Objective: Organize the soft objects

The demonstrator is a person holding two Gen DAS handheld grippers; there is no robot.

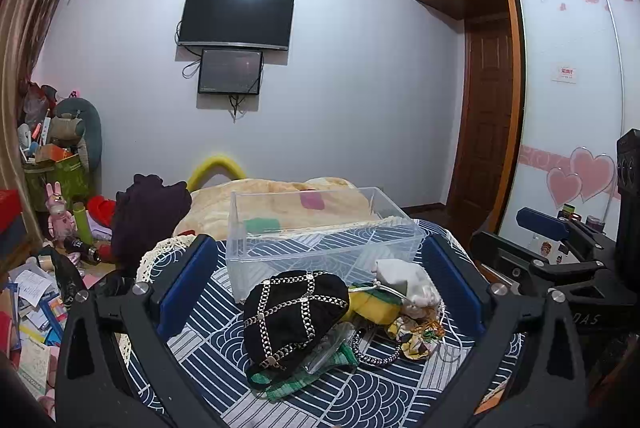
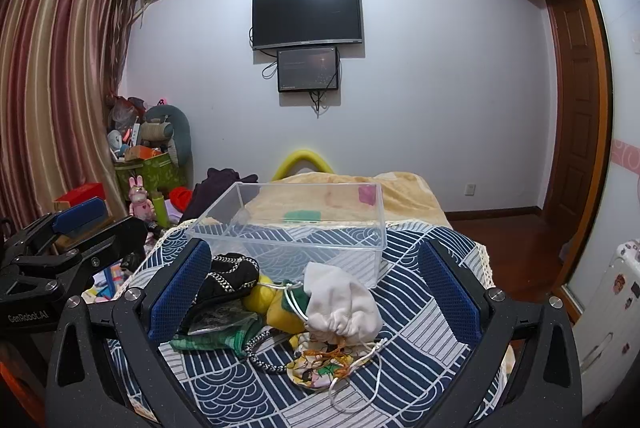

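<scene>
A pile of soft things lies on the blue-and-white patterned cloth (image 1: 224, 360): a black pouch with silver chain trim (image 1: 294, 312), a white drawstring bag (image 2: 340, 304), a yellow plush (image 2: 276, 306), a green cloth (image 2: 212, 340) and a small floral pouch (image 2: 316, 368). A clear plastic box (image 1: 320, 236) stands empty just behind the pile. My left gripper (image 1: 320, 292) is open, its fingers either side of the pile. My right gripper (image 2: 316, 296) is open the same way, hovering over the pile. Neither holds anything.
The cloth covers a small table at the foot of a bed with a tan blanket (image 2: 400, 196). A dark garment (image 1: 148, 212) hangs at left. Toys, boxes and papers clutter the floor at left (image 1: 36, 300). A wooden door (image 2: 576, 132) is at right.
</scene>
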